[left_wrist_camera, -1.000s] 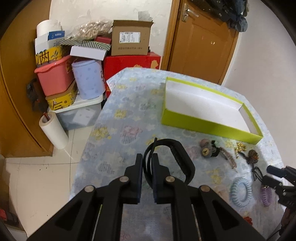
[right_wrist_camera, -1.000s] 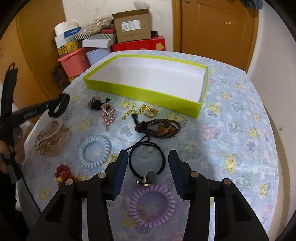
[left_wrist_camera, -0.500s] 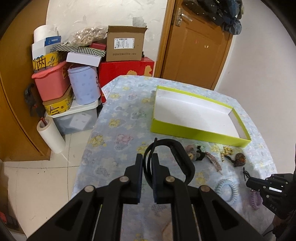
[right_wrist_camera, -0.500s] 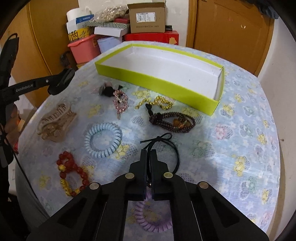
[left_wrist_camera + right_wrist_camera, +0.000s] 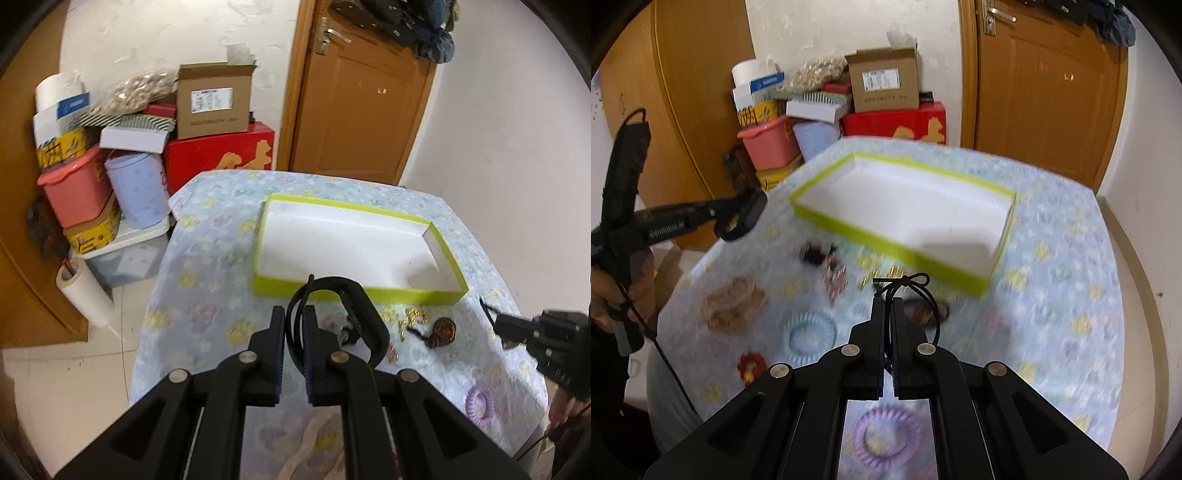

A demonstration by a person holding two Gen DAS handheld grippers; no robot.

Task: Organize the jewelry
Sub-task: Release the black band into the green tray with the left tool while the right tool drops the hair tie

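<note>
A lime-green tray point(image 5: 354, 293) point(image 5: 886, 236) with a white inside lies empty at the far middle of the flowered table. My left gripper point(image 5: 294, 317) is shut on a black headband point(image 5: 365, 317) and holds it above the table's near left; it also shows in the right wrist view point(image 5: 738, 221). My right gripper point(image 5: 888, 302) is shut on a thin black hair tie point(image 5: 916, 291) and holds it above the table; it also shows in the left wrist view point(image 5: 517, 326). On the cloth lie a blue coil tie point(image 5: 812, 332), a purple coil tie point(image 5: 886, 439) point(image 5: 480, 404), a beige claw clip point(image 5: 733, 306), a red bead bracelet point(image 5: 751, 365) and a brown bead bracelet point(image 5: 441, 330).
The table point(image 5: 207, 295) is round, with its left edge dropping to a tiled floor. Stacked boxes, a pink tub point(image 5: 74, 192) and a paper roll point(image 5: 83, 291) stand at the far left. A wooden door point(image 5: 358, 110) is behind the table.
My right gripper has closed on the black hair tie and lifted it off the cloth. Both grippers have risen and drawn back from the table.
</note>
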